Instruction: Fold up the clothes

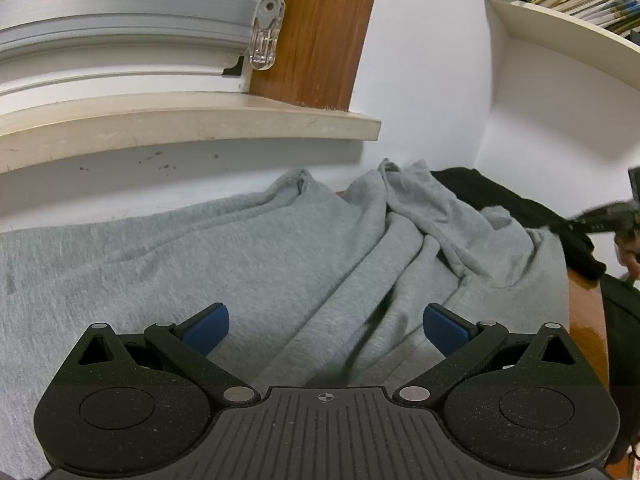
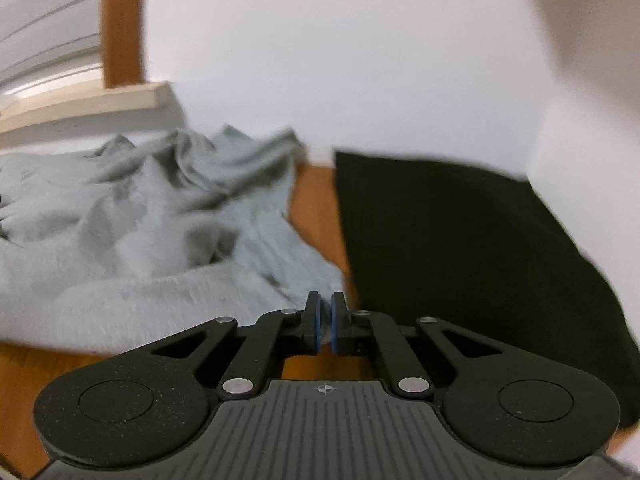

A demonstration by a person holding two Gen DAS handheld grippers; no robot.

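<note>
A crumpled grey sweatshirt (image 1: 248, 264) lies spread over the wooden table, bunched into folds toward the wall. My left gripper (image 1: 326, 326) hovers just over its near part, jaws wide open with only cloth below them. In the right wrist view the same grey sweatshirt (image 2: 132, 240) fills the left side. My right gripper (image 2: 325, 316) is shut at the sweatshirt's near right corner, with a sliver of grey cloth pinched between the blue pads. In the left wrist view the right gripper (image 1: 608, 216) shows as a dark blur at the far right edge.
A black garment (image 2: 460, 260) lies folded to the right of the grey one, against the white wall. A strip of bare wooden table (image 2: 316, 200) separates them. A window sill (image 1: 180, 124) and a bookshelf (image 1: 560, 20) overhang the back.
</note>
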